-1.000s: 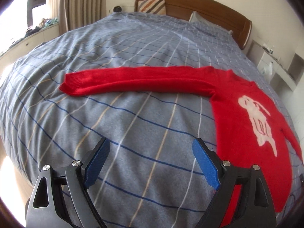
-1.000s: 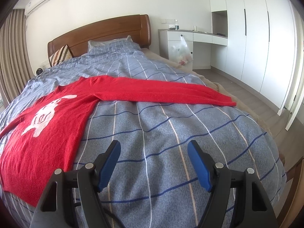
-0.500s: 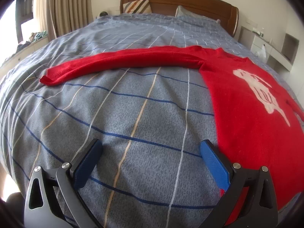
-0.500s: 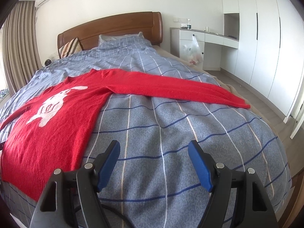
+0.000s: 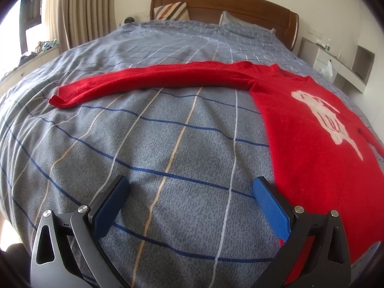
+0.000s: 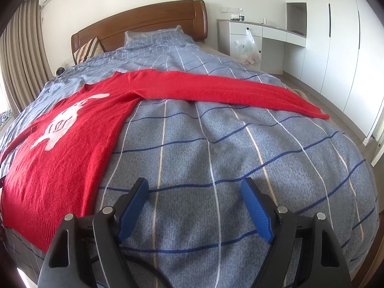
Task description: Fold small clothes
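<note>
A red knitted sweater (image 5: 309,144) (image 6: 62,148) with a white figure on its front lies flat on the bed, both sleeves stretched out sideways. In the left wrist view one sleeve (image 5: 148,81) runs left to its cuff. In the right wrist view the other sleeve (image 6: 228,91) runs right toward the bed's edge. My left gripper (image 5: 189,187) is open wide over bare blanket, its right finger beside the sweater's side edge. My right gripper (image 6: 194,187) hovers over the blanket right of the sweater's hem, jaws opening, nothing between them.
The bed carries a grey-blue checked blanket (image 5: 168,144) (image 6: 240,156). A wooden headboard (image 6: 144,26) and pillows stand at the far end. A white desk (image 6: 259,33) with a hanging plastic bag (image 6: 244,48) and wardrobes are to the right. Curtains (image 5: 79,7) hang on the left.
Both grippers have sunk closer to the blanket. The left jaws have spread wider and the right jaws have widened a little. The sweater has not moved.
</note>
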`<action>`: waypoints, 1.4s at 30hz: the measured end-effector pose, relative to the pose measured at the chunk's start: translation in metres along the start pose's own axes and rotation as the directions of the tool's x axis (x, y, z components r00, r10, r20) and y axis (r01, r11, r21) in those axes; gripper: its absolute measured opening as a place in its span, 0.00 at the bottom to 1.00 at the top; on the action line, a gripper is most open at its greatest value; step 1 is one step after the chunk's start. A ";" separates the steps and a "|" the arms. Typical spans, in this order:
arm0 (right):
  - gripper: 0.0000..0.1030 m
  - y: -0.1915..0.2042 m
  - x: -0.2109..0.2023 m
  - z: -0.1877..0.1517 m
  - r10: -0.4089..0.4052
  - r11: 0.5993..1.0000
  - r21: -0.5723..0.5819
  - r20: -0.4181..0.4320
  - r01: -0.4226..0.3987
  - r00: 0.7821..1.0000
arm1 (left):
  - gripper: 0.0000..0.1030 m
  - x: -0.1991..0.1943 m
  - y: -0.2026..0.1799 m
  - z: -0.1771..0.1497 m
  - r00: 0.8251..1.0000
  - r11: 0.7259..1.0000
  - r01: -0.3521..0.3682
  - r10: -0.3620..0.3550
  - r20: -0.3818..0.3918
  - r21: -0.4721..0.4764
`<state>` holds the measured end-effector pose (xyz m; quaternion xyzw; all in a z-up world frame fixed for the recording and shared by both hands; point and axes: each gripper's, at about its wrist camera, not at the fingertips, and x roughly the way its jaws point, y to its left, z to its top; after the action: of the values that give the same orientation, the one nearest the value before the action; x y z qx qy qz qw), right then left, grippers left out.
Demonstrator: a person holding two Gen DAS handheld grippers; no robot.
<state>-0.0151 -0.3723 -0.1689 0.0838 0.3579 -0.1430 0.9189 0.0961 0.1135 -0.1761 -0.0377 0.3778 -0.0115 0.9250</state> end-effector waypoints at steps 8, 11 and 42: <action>0.83 0.010 0.005 -0.003 -0.023 0.999 -0.036 -0.017 0.022 1.000 | 1.00 0.001 0.000 0.002 1.000 1.000 0.001 -0.001 -0.016 0.003; 0.86 0.010 0.007 -0.004 -0.021 0.999 -0.036 -0.022 0.020 1.000 | 1.00 0.001 0.000 0.003 1.000 1.000 0.005 -0.004 -0.025 0.011; 0.93 0.013 0.013 -0.007 -0.016 0.999 -0.042 -0.027 0.015 1.000 | 0.99 -0.028 0.012 0.006 0.992 0.998 -0.058 0.060 0.115 -0.022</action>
<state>-0.0061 -0.3608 -0.1820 0.0637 0.3738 -0.1415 0.9144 0.0804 0.1272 -0.1534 -0.0357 0.3248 0.0218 0.9448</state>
